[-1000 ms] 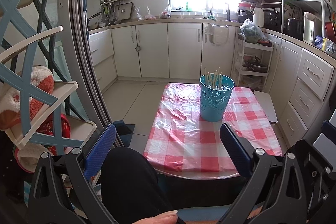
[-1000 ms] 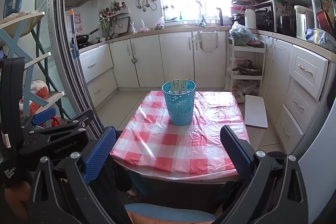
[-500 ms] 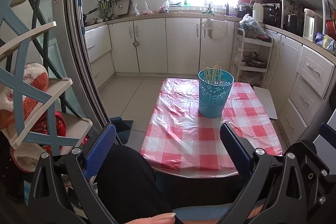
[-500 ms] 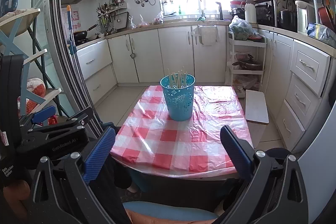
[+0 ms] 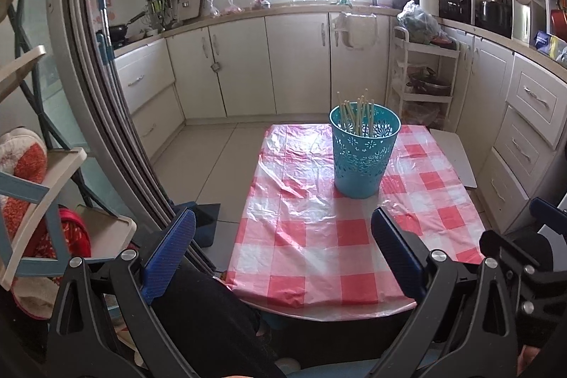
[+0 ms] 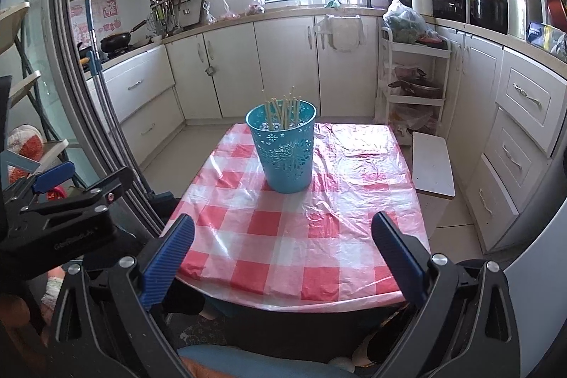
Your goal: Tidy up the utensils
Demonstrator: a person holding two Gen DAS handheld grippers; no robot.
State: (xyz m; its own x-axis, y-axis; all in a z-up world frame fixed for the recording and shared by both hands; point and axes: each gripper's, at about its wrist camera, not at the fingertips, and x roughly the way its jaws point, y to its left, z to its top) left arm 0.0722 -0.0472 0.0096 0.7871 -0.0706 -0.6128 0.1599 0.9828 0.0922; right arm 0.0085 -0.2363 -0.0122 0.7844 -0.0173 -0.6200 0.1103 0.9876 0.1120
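Two claws, left gripper and right gripper, spread, empty; chopsticks in basket well ahead (approach from above advised).

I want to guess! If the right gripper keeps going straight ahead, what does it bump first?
Probably the checkered tablecloth between the open right gripper and the teal basket; depth is hard to judge.

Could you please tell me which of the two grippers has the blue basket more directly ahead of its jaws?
The left gripper: in its view the blue basket stands nearer the midline between the open jaws, while the right gripper sees it offset leftward.
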